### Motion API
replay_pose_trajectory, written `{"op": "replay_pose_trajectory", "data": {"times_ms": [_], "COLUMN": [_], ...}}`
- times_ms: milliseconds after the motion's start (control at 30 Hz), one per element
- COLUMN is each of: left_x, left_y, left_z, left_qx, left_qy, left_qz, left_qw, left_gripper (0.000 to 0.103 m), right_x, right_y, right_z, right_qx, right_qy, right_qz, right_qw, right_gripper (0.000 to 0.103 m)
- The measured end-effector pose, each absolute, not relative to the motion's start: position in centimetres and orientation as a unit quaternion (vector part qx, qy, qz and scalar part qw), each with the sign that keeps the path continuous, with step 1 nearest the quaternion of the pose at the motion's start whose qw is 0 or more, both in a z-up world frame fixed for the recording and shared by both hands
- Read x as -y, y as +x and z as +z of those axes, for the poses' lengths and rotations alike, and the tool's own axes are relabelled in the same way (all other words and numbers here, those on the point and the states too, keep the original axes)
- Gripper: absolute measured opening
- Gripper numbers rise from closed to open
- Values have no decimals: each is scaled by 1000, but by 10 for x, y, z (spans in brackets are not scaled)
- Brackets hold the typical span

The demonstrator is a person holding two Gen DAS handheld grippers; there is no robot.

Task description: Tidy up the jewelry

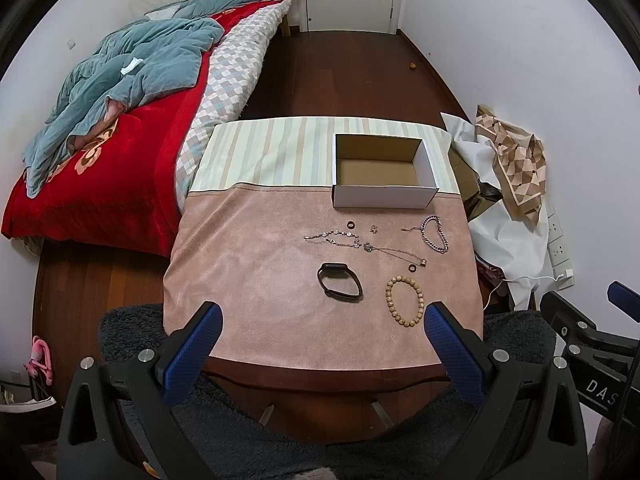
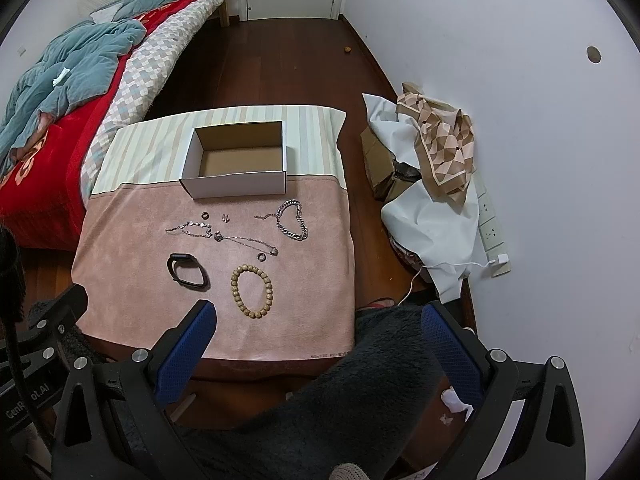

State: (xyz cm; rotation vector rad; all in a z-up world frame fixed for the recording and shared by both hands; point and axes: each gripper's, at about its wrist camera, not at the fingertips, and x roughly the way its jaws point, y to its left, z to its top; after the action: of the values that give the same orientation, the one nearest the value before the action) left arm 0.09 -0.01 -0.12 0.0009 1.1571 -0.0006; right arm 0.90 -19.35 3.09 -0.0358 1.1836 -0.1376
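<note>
Jewelry lies spread on a pink cloth [image 1: 248, 280] over a small table. A wooden bead bracelet [image 1: 404, 301] [image 2: 252, 291] and a black wristband [image 1: 339, 281] [image 2: 187, 270] lie nearest me. Behind them sit a thick silver chain bracelet [image 1: 435, 234] [image 2: 292, 220], thin chains [image 1: 332, 239] [image 2: 192, 229], a pendant necklace [image 1: 394, 254] and small dark rings [image 1: 351, 225] [image 1: 412, 268]. An empty white cardboard box [image 1: 384, 196] [image 2: 236, 188] stands at the back. My left gripper [image 1: 325, 322] hangs open above the table's near edge. My right gripper [image 2: 320, 322] is open too, nothing between its fingers.
A bed [image 1: 120, 168] with a red blanket and a blue quilt runs along the left. Crumpled white cloth and a patterned scarf [image 1: 516, 160] pile up against the right wall beside a power strip [image 2: 492, 236]. A dark fuzzy seat [image 2: 360, 380] lies under me.
</note>
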Motion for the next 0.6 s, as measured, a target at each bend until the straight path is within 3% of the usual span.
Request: {"op": "replay_pose_trajectory", "data": {"times_ms": [600], "left_x": [3], "left_y": [-3], "left_z": [10], "left_qx": [-545], "left_qy": [0], "left_qz": [1], "left_qw": [839], "left_gripper": [103], "right_x": [192], "right_y": [7], "right_z": [33], "right_qx": [-556], "right_qy": [-17], "right_qz": [-66], "right_qw": [829], "right_gripper": [103]}}
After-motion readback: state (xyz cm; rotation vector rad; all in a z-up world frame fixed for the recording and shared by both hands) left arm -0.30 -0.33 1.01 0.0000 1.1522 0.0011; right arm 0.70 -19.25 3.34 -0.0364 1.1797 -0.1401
